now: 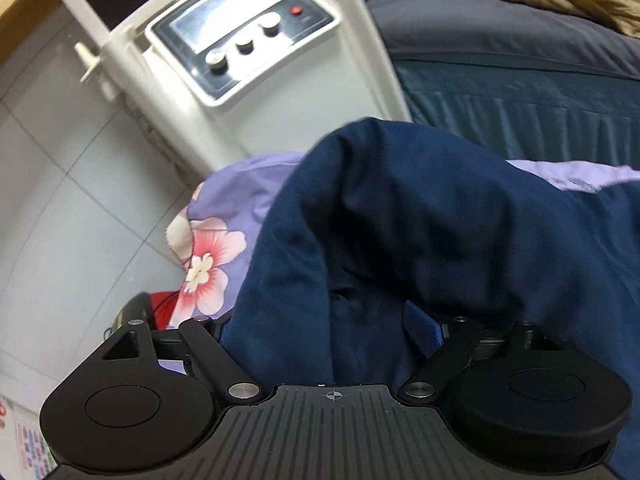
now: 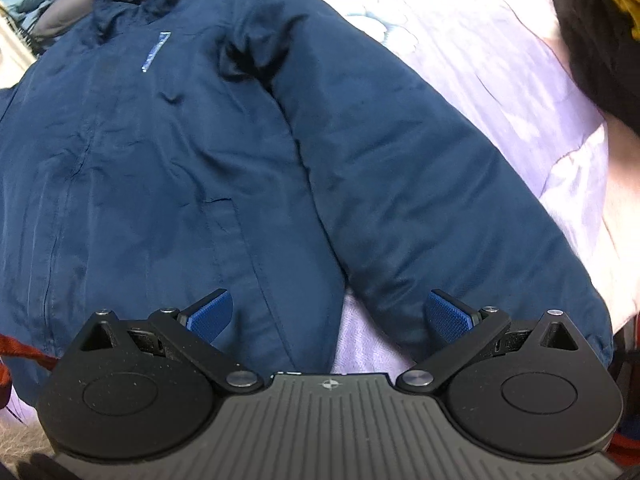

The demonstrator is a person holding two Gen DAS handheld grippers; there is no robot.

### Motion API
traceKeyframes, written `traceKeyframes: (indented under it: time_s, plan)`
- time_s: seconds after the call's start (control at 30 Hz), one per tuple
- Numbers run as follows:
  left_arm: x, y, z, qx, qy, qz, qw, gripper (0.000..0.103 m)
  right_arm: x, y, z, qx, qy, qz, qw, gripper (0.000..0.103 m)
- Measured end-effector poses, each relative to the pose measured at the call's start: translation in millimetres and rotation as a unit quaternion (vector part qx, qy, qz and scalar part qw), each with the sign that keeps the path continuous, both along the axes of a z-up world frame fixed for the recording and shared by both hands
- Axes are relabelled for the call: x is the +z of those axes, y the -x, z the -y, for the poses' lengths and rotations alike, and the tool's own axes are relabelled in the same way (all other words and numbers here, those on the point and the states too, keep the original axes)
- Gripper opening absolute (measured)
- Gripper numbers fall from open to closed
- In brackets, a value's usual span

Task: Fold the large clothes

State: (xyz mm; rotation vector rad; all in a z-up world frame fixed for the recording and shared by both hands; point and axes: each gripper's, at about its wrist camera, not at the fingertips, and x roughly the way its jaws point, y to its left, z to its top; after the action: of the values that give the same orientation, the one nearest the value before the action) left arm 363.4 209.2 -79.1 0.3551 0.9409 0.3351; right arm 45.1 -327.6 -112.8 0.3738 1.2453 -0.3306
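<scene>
The right gripper (image 2: 329,314) hangs with jaws wide apart over the navy jacket (image 2: 168,152), one pad above its hem, the other above the sleeve (image 2: 400,168). The left gripper (image 1: 320,332) also stands spread, a jacket fold bulging between, seemingly unpinched. The jacket lies on a lilac floral quilt (image 1: 224,216) beside a white machine (image 1: 256,52).

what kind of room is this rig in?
Probably a bedroom at home. A navy jacket lies spread on a bed with a lilac flowered quilt; a second bed with a dark blue cover stands behind, and a white machine with dials stands on the tiled floor.
</scene>
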Motion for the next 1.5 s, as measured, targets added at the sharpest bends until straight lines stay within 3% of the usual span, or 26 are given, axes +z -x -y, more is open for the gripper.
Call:
traceKeyframes:
  time_s: [0.27, 0.4, 0.57, 0.73, 0.8, 0.93, 1.03, 1.1, 1.17, 1.27, 1.4, 1.5]
  plan:
    - [50, 53, -9, 0.009, 0.068, 0.04, 0.9969, 0.103, 0, -4, -3, 0.008, -0.01, 0.016, 1.0, 0.102]
    - [61, 91, 1, -0.011, 0.076, 0.034, 0.9965, 0.103, 6, 1, 12, 0.005, 0.01, 0.034, 0.999, 0.102]
    - [53, 146, 41, -0.049, 0.106, 0.002, 0.9932, 0.103, 16, 41, 60, -0.079, 0.054, 0.04, 0.995, 0.102]
    - [43, 192, 103, -0.088, 0.14, -0.029, 0.9858, 0.103, 15, 107, 112, -0.187, 0.089, 0.009, 0.978, 0.102]
    - [41, 206, 130, -0.105, 0.162, -0.043, 0.9803, 0.103, 8, 132, 129, -0.225, 0.068, -0.003, 0.972, 0.102]
    - [41, 227, 182, -0.146, 0.185, -0.065, 0.9696, 0.103, -12, 162, 149, -0.288, -0.037, 0.008, 0.957, 0.102]
    - [41, 244, 215, -0.173, 0.19, -0.08, 0.9632, 0.103, -22, 163, 147, -0.283, -0.103, 0.04, 0.953, 0.088]
    - [40, 257, 230, -0.186, 0.187, -0.087, 0.9605, 0.103, -24, 154, 140, -0.249, -0.114, 0.052, 0.96, 0.07]
    - [37, 267, 243, -0.194, 0.181, -0.096, 0.9593, 0.103, -27, 142, 137, -0.223, -0.121, 0.053, 0.966, 0.063]
    - [36, 285, 252, -0.195, 0.186, -0.105, 0.9572, 0.103, -29, 134, 141, -0.204, -0.14, 0.061, 0.967, 0.02]
    - [29, 292, 252, -0.179, 0.192, -0.115, 0.958, 0.103, 4, 112, 135, -0.11, -0.109, 0.116, 0.981, 0.018]
    - [27, 296, 246, -0.162, 0.198, -0.115, 0.9596, 0.103, 38, 89, 139, -0.068, -0.083, 0.166, 0.98, 0.018]
